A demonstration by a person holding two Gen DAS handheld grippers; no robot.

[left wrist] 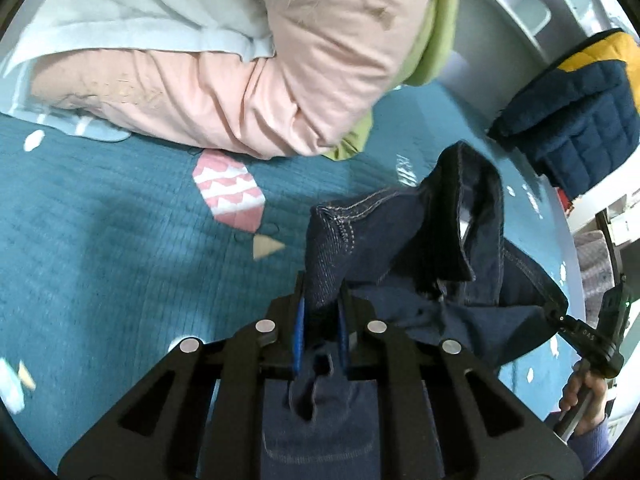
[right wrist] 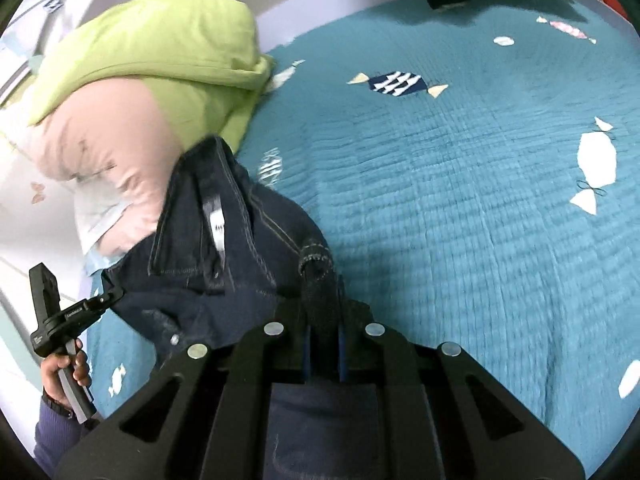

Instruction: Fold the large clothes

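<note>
Both grippers are clamped on the jeans (left wrist: pixel 400 248): the left gripper (left wrist: pixel 322 312) pinches a stitched edge, and the right gripper (right wrist: pixel 322 312) bites a rolled edge at twelve o'clock of its jaws. The jeans hang bunched between them above the teal bedspread (right wrist: pixel 460 200). Each bite looks thin, so the heavy denim could slip out. The pink and green bedding (left wrist: pixel 280 92) lies near, at eleven o'clock, and a swinging leg might drag across it.
</note>
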